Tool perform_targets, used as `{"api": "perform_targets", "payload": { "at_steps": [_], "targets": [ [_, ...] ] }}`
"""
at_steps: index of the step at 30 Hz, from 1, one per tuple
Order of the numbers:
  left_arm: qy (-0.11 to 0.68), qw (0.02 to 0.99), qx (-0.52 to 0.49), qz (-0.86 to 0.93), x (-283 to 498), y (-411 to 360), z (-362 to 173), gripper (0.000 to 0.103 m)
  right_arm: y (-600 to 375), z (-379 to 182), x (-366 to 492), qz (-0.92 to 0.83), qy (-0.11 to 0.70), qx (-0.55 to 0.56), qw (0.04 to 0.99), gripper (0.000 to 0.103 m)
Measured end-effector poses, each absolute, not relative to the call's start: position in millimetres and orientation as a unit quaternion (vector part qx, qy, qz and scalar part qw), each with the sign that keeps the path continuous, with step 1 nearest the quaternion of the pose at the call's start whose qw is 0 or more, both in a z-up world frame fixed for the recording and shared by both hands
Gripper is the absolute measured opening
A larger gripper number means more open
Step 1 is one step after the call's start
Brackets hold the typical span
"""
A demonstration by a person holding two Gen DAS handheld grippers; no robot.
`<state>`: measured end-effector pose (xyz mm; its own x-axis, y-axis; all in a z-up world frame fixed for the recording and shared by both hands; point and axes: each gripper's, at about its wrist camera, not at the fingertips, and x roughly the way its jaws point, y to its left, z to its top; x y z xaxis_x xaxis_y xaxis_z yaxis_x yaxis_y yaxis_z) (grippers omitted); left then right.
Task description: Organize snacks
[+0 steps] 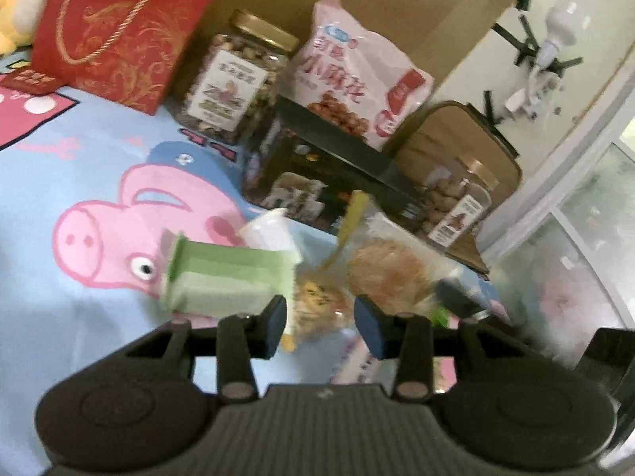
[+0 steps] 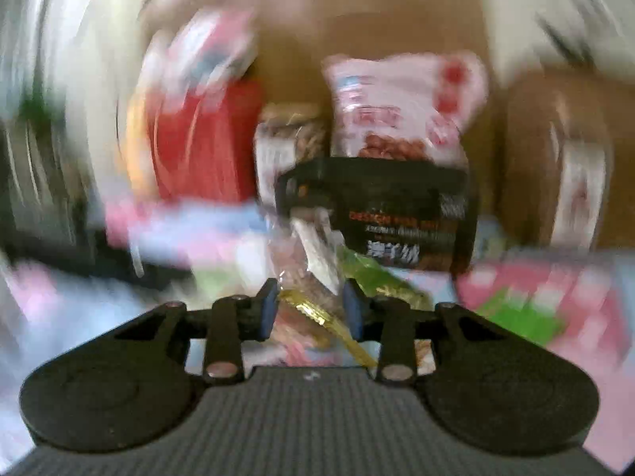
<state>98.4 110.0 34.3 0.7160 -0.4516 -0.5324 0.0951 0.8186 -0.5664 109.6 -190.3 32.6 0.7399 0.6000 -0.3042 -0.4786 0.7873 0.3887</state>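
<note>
Blur: my right wrist view is smeared; only the black box [image 2: 381, 214] ahead reads clearly.
Right tongs [image 2: 311, 309]: narrow, a clear snack packet [image 2: 305, 261] between the pads; whether they pinch it, I cannot tell.
Left tongs [image 1: 321, 327]: part open, gripping nothing, above a yellow snack bag [image 1: 317, 297].
Left view only: green carton [image 1: 226, 277] lying on the cartoon pig cloth [image 1: 99, 182], nut jar [image 1: 234, 79], red gift bag [image 1: 123, 27].
Cut off: pink twist-snack bag [image 1: 357, 71], its foot hidden behind that box.

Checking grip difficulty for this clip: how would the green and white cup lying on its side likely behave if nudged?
The green and white cup lies tipped on the cartoon sheet, so it would probably roll. It looks like thin plastic, likely light. The soft bedding may damp that.
</note>
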Motion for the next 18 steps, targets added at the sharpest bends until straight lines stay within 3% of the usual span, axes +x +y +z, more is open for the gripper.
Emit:
{"api": "perform_targets", "payload": {
  "at_steps": [4, 7, 11, 13, 15, 18],
  "targets": [
    [0.344, 0.888, -0.242, -0.187, 97.1, 90.9, 39.4, 0.039, -262.0, 30.0, 105.2, 0.325, 0.238, 0.352, 0.845, 0.032],
    [0.351, 0.886, -0.228, -0.201, 100.1, 72.3, 39.8, 0.045, -300.6, 9.4, 95.3, 0.287, 0.259, 0.423, 0.82, 0.032],
    [0.366, 0.88, -0.205, -0.22, 104.6, 41.1, 40.3, 0.045, -315.8, -7.4, 87.4, 0.2, 0.28, 0.407, 0.846, 0.034],
    [0.371, 0.878, -0.194, -0.231, 104.2, 27.4, 42.1, 0.045, -312.1, -5.9, 81.3, 0.193, 0.268, 0.387, 0.861, 0.039],
    [0.376, 0.875, -0.183, -0.243, 102.4, 15.0, 43.2, 0.049, -309.4, 2.9, 70.5, 0.193, 0.245, 0.351, 0.883, 0.05],
    [0.389, 0.866, -0.17, -0.263, 97.0, -1.6, 39.7, 0.051, -308.0, 10.4, 54.2, 0.195, 0.215, 0.295, 0.91, 0.051]
  ]
}}
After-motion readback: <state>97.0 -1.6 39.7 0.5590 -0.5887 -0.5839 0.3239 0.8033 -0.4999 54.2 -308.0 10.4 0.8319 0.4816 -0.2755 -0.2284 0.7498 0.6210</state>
